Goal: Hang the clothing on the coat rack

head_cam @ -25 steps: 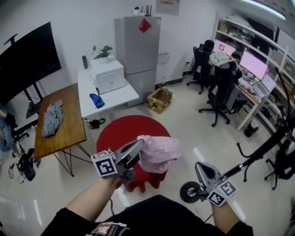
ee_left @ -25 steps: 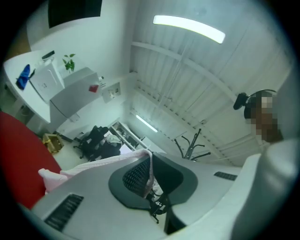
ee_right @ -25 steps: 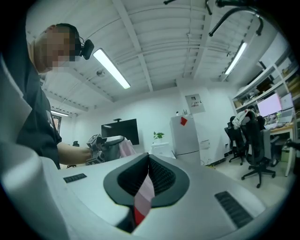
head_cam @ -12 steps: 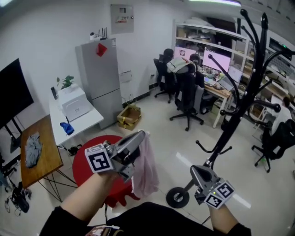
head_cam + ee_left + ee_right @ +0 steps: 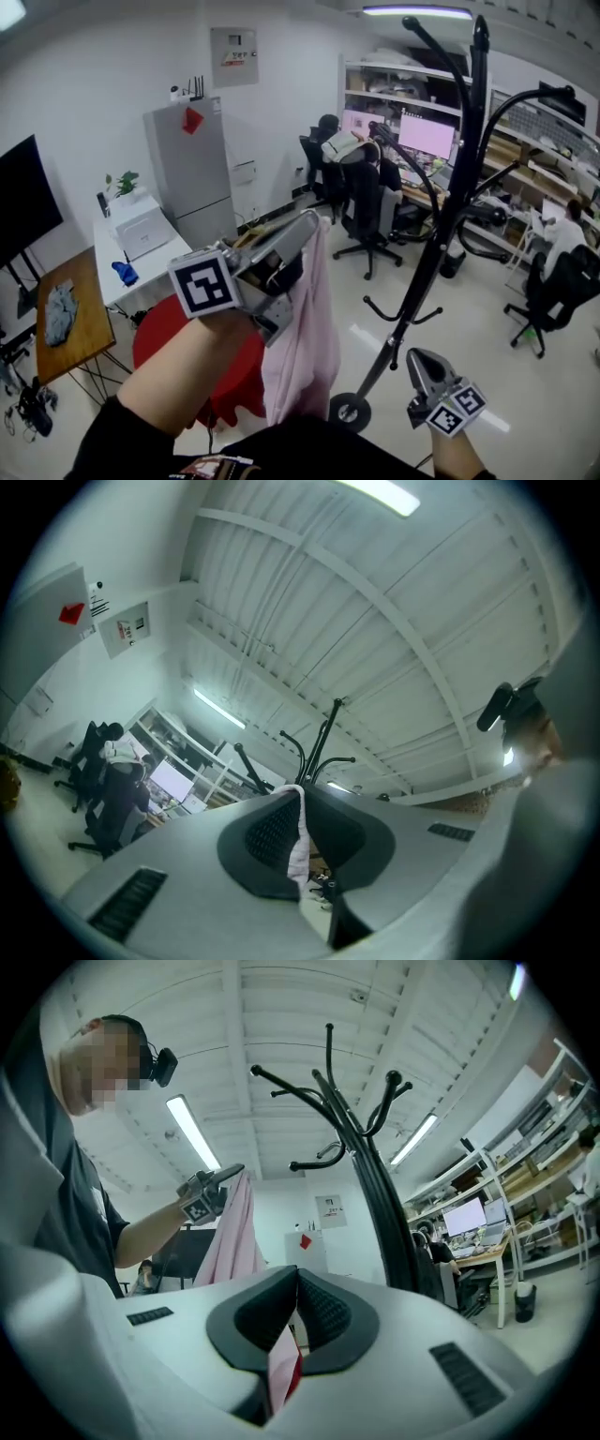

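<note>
Your left hand-held gripper [image 5: 302,232] is pinching the pink clothing [image 5: 305,347] up beside the coat rack [image 5: 441,225] — lift it higher, slip a fold over a hook [image 5: 424,37], then let go — your right hand-held gripper [image 5: 419,361] sits low, pressed together, empty.

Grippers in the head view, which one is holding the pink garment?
The left gripper, raised, jaws shut on the pink garment; the right gripper sits low by the coat rack, holding nothing.
</note>
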A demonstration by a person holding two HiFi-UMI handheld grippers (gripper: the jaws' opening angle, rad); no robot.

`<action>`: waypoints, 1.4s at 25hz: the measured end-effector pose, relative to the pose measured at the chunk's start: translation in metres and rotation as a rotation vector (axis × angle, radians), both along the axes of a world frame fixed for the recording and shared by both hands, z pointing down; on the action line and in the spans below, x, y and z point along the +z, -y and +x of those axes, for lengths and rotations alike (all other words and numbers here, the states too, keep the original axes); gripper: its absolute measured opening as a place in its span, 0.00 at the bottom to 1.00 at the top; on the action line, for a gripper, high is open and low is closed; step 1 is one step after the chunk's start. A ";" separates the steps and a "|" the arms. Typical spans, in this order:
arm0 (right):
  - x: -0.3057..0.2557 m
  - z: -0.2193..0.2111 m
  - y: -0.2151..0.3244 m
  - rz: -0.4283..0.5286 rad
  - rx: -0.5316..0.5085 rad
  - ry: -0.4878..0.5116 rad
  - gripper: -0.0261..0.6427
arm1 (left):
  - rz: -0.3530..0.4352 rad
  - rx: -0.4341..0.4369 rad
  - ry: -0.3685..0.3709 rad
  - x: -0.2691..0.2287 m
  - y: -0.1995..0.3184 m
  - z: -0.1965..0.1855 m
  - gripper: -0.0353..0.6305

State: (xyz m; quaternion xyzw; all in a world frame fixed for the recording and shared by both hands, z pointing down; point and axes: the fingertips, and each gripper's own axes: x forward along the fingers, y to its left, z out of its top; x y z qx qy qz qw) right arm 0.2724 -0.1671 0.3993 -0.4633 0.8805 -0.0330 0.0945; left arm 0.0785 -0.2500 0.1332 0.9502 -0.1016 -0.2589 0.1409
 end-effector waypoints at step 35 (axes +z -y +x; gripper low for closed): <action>0.028 0.069 0.002 -0.044 0.010 0.092 0.03 | -0.036 -0.005 0.347 0.036 0.012 0.115 0.06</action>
